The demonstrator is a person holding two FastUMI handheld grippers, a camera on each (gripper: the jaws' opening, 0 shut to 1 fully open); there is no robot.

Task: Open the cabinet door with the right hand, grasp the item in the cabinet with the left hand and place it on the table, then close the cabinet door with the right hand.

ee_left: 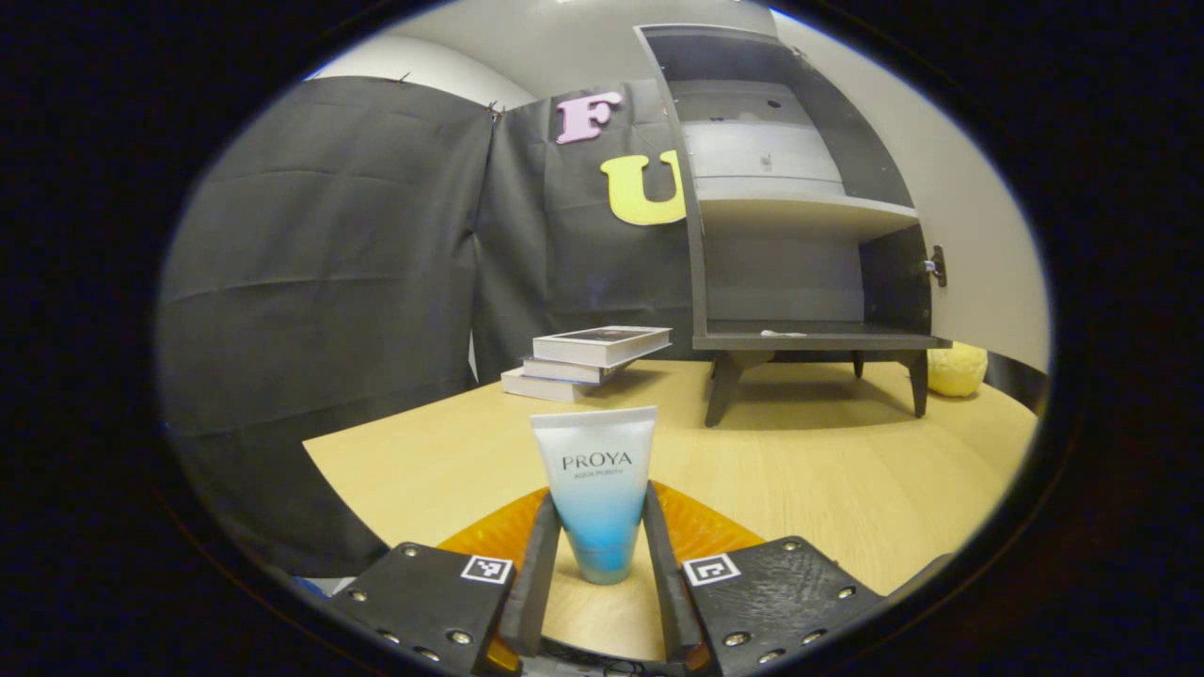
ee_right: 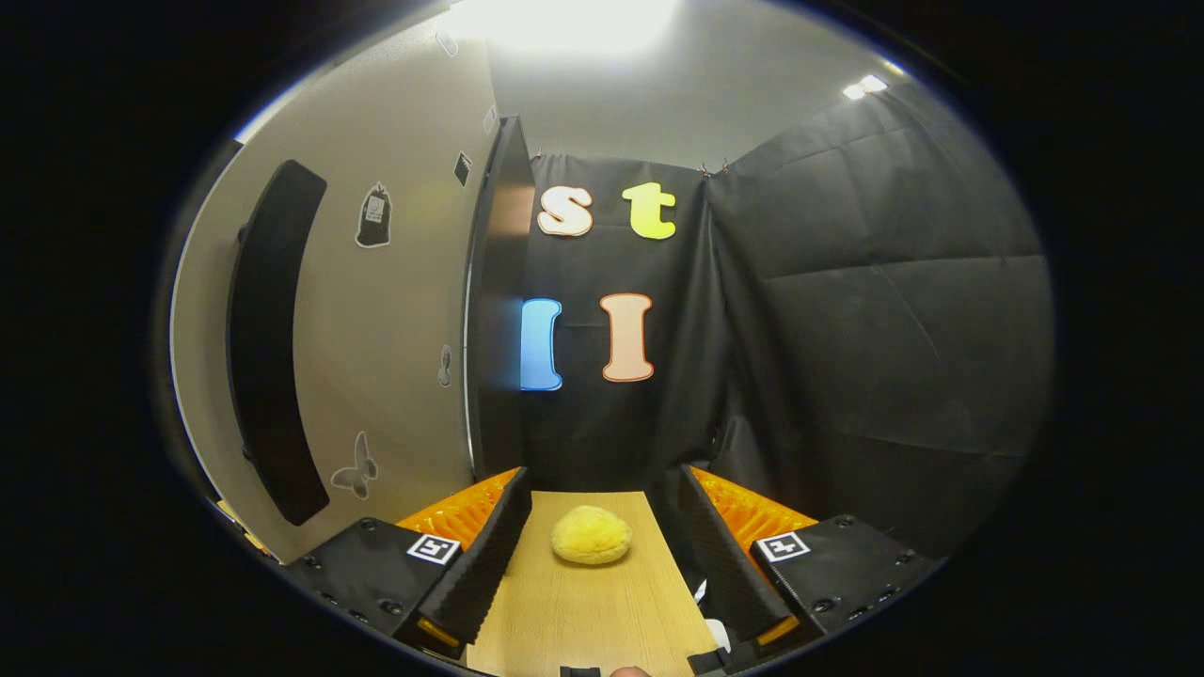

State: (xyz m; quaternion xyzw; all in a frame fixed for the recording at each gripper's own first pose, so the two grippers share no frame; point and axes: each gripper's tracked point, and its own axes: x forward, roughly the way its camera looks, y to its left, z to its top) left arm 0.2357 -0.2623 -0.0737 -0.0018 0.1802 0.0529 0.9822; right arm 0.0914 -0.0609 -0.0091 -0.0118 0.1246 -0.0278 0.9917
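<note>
Both fingers of our left gripper pinch the tube, standing cap-down on the table before the cabinet; our right gripper gapes beside its open door.

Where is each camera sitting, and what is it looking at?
Left gripper view: rides the left hand-held gripper, low over the table, facing the open cabinet and books; its fingers flank an upright tube.
Right gripper view: rides the right hand-held gripper, open, facing the cabinet door edge-on and the booth's cloth wall; own fingers at bottom.
Shared: the table and yellow sponge, also.
</note>
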